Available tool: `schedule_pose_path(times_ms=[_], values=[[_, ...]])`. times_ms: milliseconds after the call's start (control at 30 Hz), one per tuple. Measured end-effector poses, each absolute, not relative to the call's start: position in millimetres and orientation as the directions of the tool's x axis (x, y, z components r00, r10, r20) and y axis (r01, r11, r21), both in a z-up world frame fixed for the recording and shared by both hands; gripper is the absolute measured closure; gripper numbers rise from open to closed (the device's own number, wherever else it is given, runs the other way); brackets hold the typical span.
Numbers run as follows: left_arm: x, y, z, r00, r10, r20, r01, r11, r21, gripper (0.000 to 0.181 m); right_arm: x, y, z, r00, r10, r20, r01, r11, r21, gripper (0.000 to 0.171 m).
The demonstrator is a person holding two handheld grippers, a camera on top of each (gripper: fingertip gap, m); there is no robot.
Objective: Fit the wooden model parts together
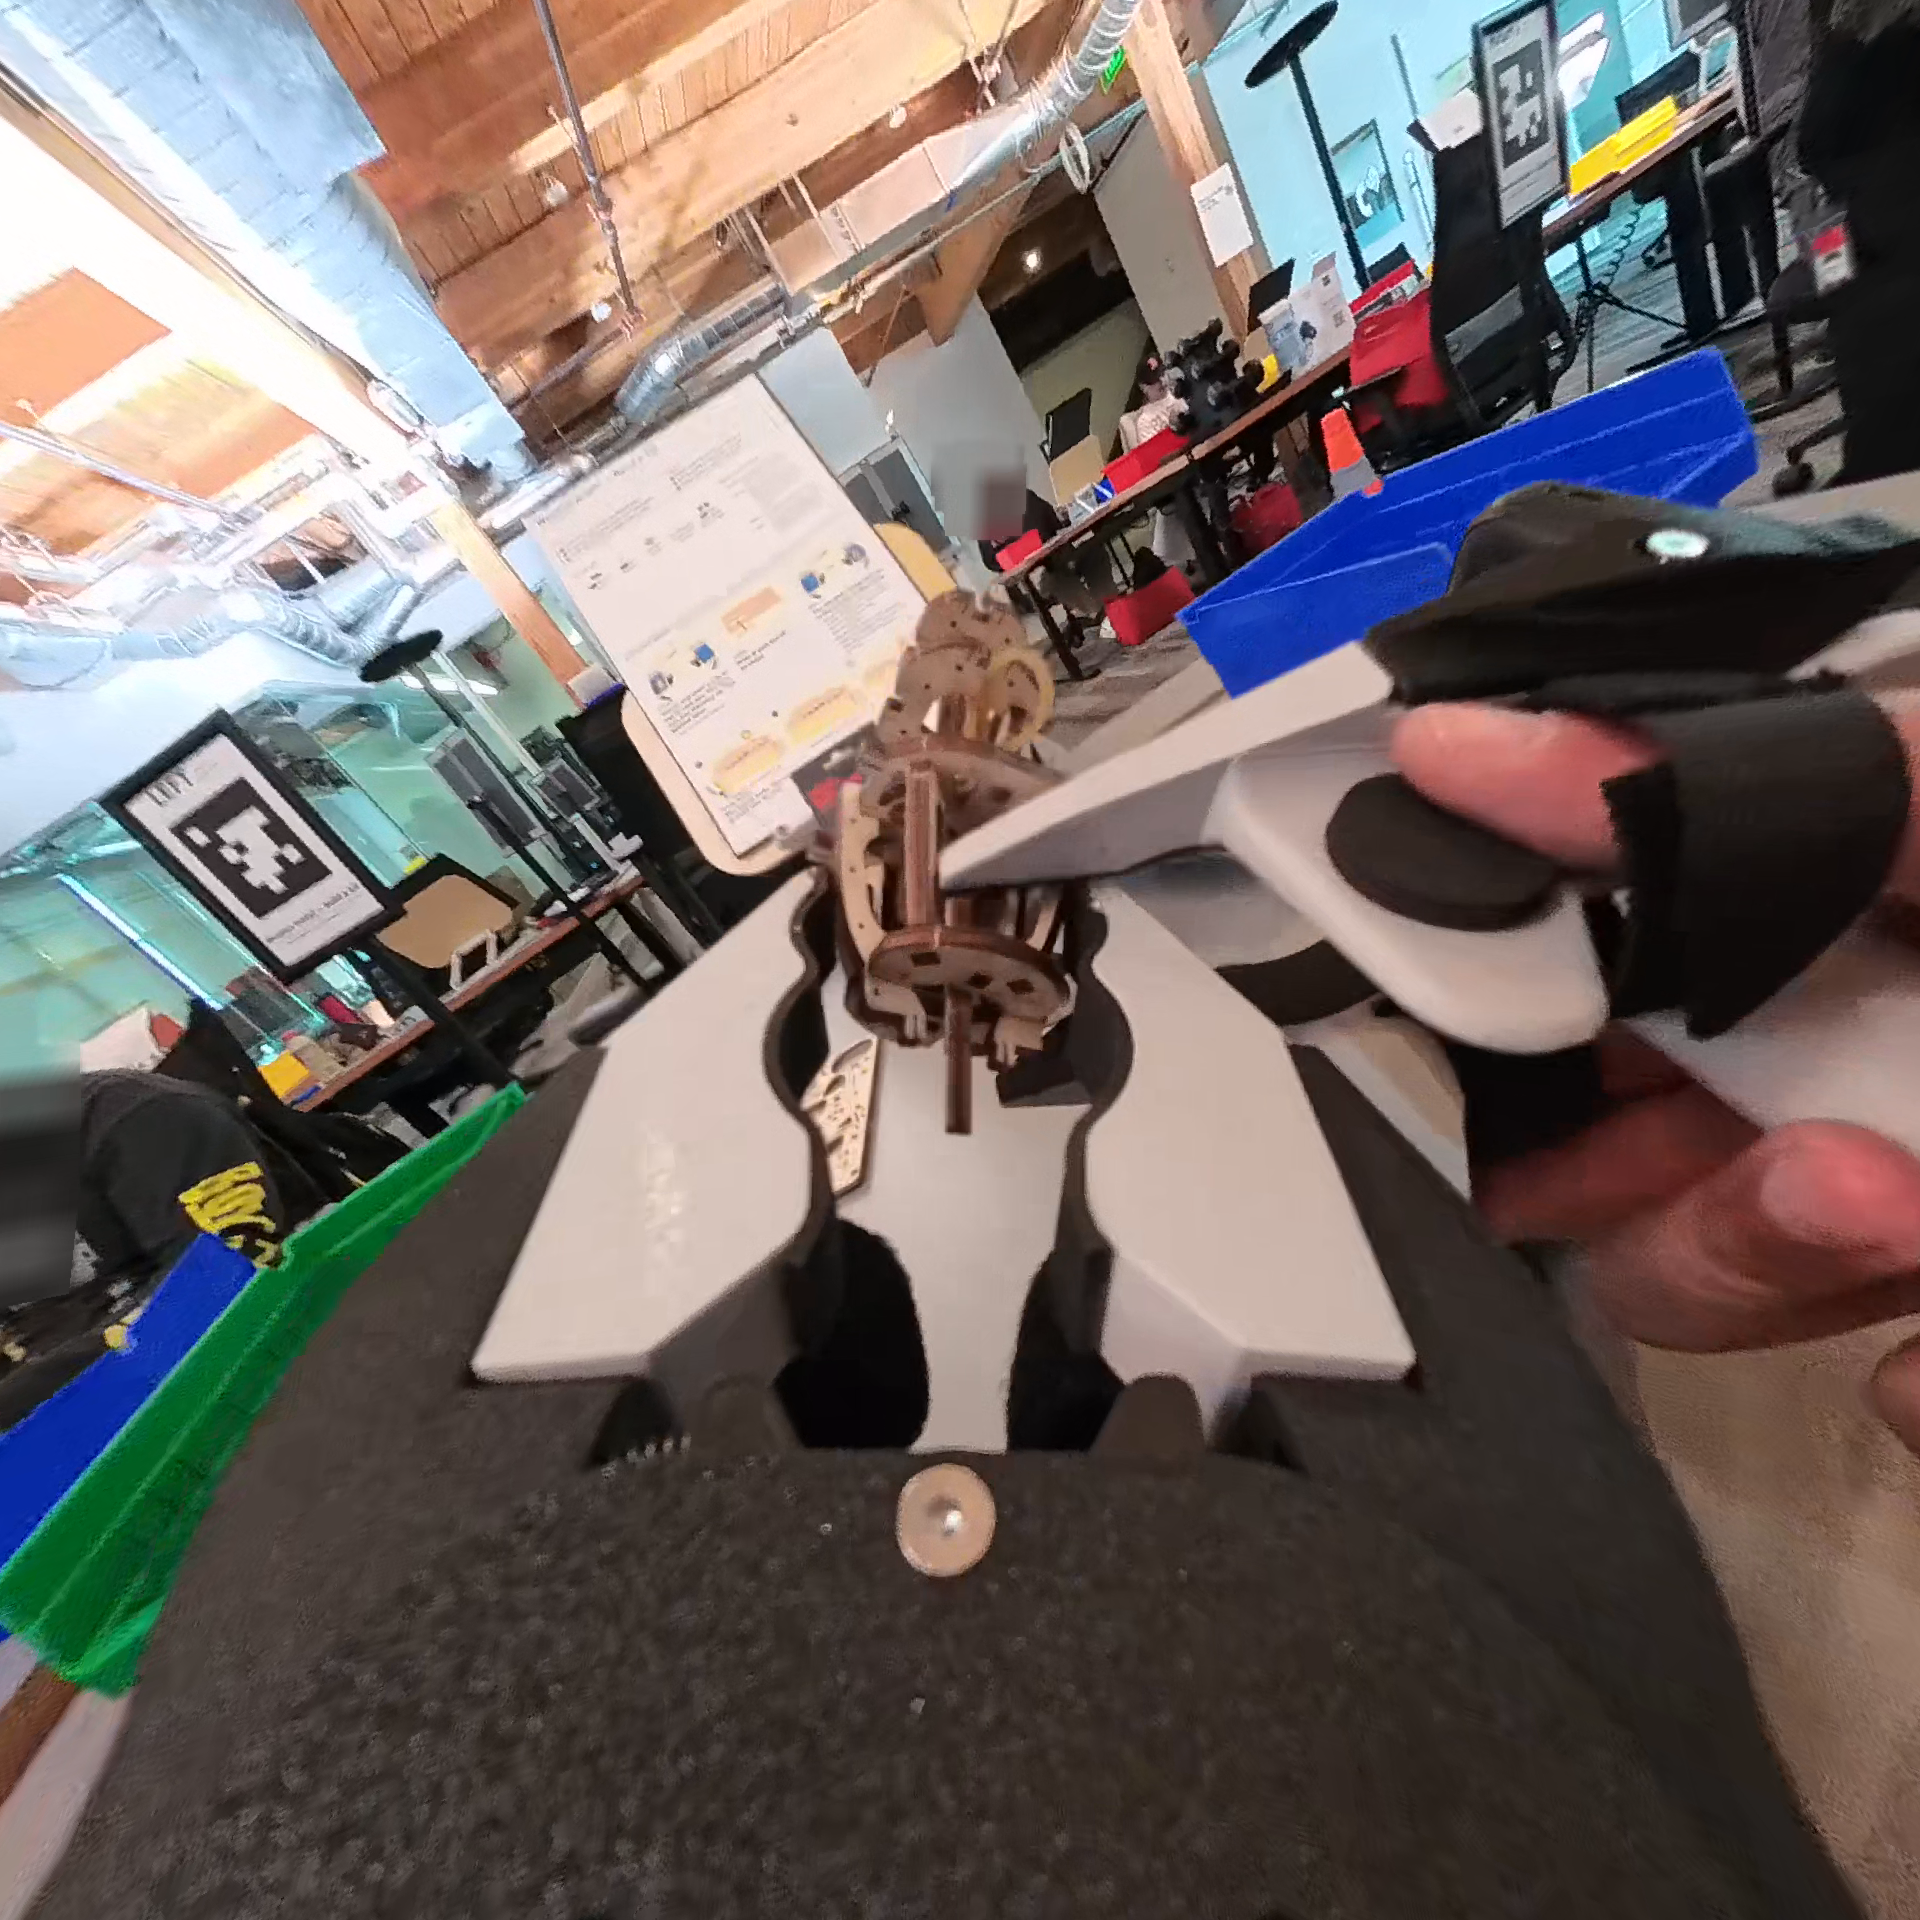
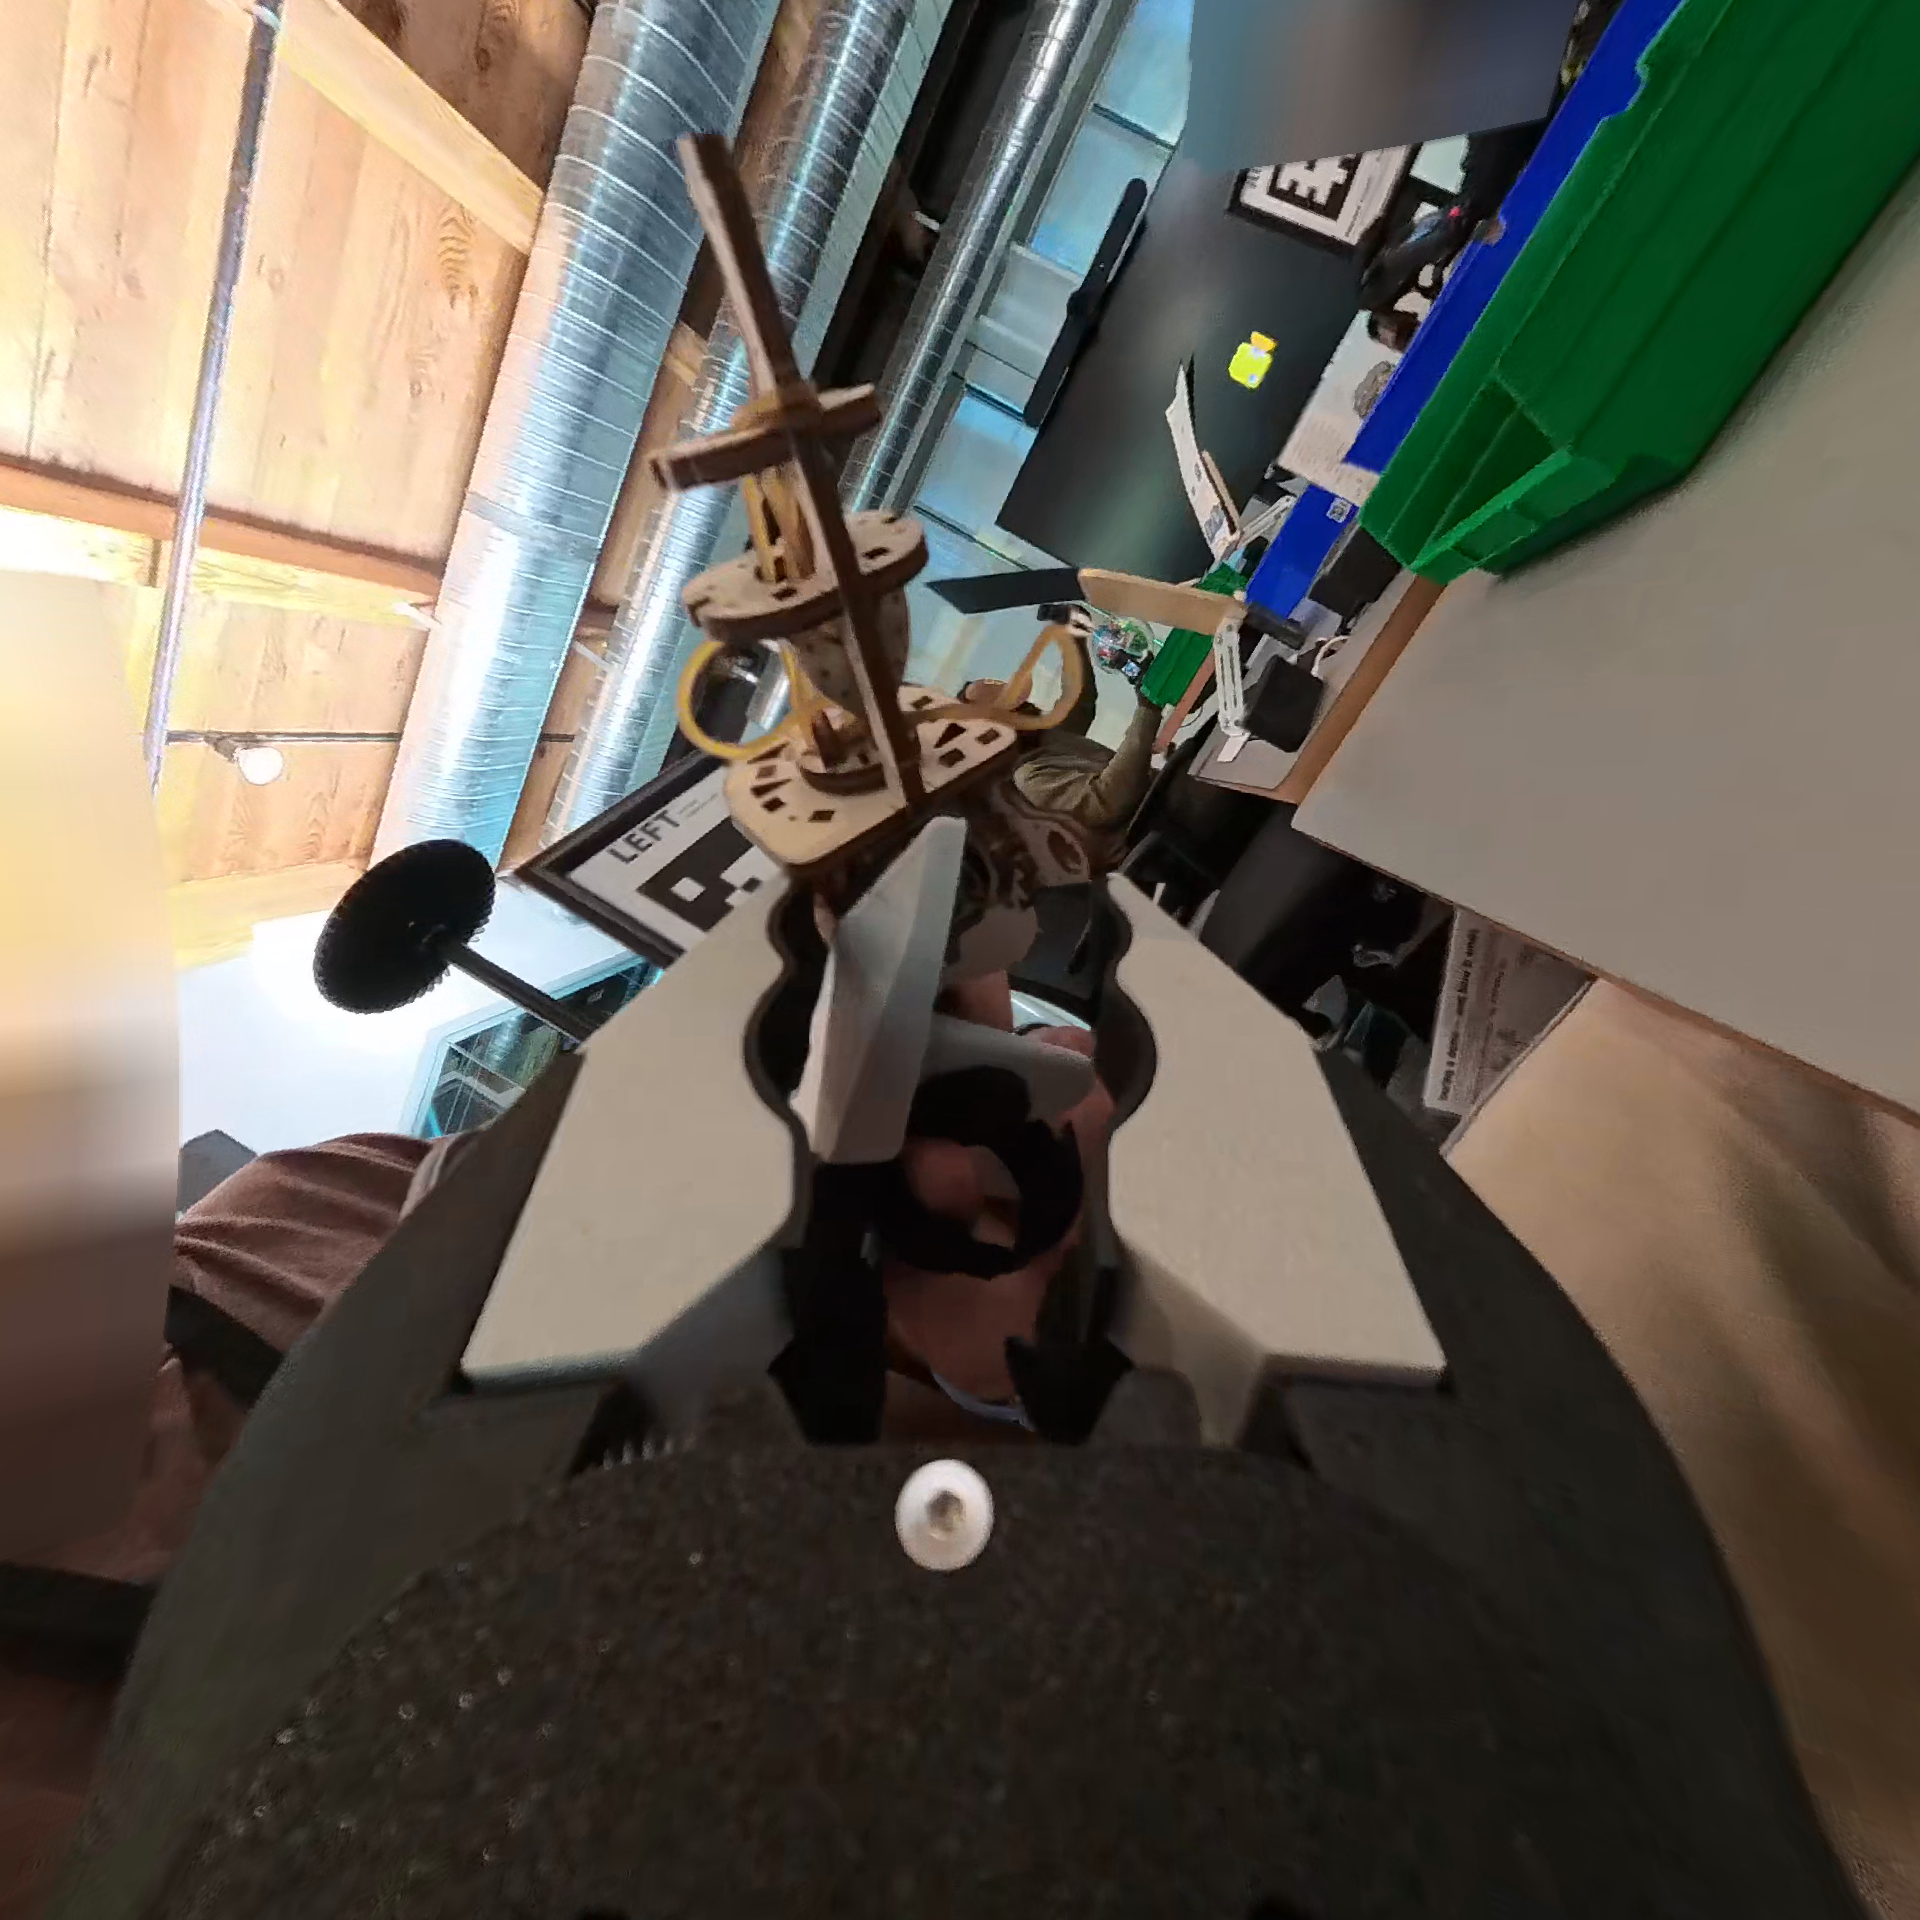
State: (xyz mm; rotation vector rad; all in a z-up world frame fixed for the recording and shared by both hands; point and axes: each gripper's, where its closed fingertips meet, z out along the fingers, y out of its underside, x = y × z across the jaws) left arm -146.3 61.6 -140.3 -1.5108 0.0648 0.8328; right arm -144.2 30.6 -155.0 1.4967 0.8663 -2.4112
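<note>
The wooden model (image 1: 961,935), a small stack of laser-cut discs and plates on a dark shaft with rubber bands, is held in the air. My left gripper (image 1: 951,914) is shut on its lower discs, with the shaft sticking out toward the camera. The right gripper's grey finger (image 1: 1091,810) comes in from the right and lies against the model. In the right wrist view the model (image 2: 852,727) rises past my right gripper (image 2: 956,899), whose tips close on its base plate. One left gripper finger (image 2: 883,1018) shows between them.
A gloved hand (image 1: 1714,831) holds the right gripper close on the right. A green bin (image 1: 260,1351) and a blue bin (image 1: 1455,540) stand on the grey table (image 2: 1662,727). An instruction sheet (image 1: 727,582) stands behind the model. Both grippers' tips are close together, under 4 cm apart.
</note>
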Motion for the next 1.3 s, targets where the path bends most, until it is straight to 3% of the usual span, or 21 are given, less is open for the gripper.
schedule_pose_path(times_ms=[167,233,367,500,633,733,867,1000,1067,1167,1300], values=[[-168.5,80.3,-165.2,0.801,0.371,-0.469,-0.417,-0.215,-0.883,0.137,-166.3,48.4,-178.4,-0.401,0.018,-0.916,0.565,-0.782,-0.263,0.123],[-173.2,92.3,-187.7,0.852,0.284,-0.440,-0.363,-0.285,-0.887,0.123,-175.8,66.5,-193.2,-0.344,0.027,-0.939,0.601,-0.762,-0.241,0.137],[-176.1,104.2,-216.2,0.926,0.121,-0.357,-0.300,-0.335,-0.893,0.112,-191.8,110.2,-215.1,-0.268,0.199,-0.943,0.655,-0.679,-0.330,0.138],[-194.9,113.3,-227.1,0.924,-0.091,-0.372,-0.380,-0.339,-0.861,0.113,-196.7,141.8,-244.3,-0.192,0.365,-0.911,0.816,-0.456,-0.354,0.138],[-246.2,129.5,-221.4,0.910,-0.275,-0.310,-0.384,-0.277,-0.881,0.118,-191.8,157.4,-265.1,-0.192,0.431,-0.882,0.958,-0.113,-0.264,0.138],[-257.7,141.2,-243.6,0.856,-0.510,-0.089,-0.293,-0.335,-0.895,0.110,-196.7,155.7,-269.8,-0.252,0.397,-0.883,0.968,0.117,-0.223,0.138],[-268.3,156.2,-254.7,0.754,-0.657,0.001,-0.228,-0.263,-0.938,0.115,-206.5,160.4,-280.6,-0.253,0.355,-0.900,0.922,0.372,-0.112,0.138],[-279.7,162.6,-274.1,0.708,-0.698,-0.103,-0.355,-0.227,-0.907,0.114,-226.5,175.4,-289.9,-0.251,0.379,-0.891,0.872,0.489,-0.038,0.138],[-283.5,165.0,-276.9,0.692,-0.703,-0.163,-0.406,-0.193,-0.893,0.122,-235.6,180.6,-296.5,-0.263,0.416,-0.870,0.855,0.519,-0.010,0.138],[-288.0,167.8,-285.6,0.668,-0.708,-0.229,-0.482,-0.177,-0.858,0.143,-241.6,180.5,-298.2,-0.288,0.399,-0.870,0.834,0.551,-0.023,0.138],[-294.5,168.2,-294.3,0.669,-0.702,-0.246,-0.522,-0.207,-0.827,0.144,-248.1,181.2,-305.4,-0.313,0.398,-0.862,0.841,0.538,-0.057,0.132]])
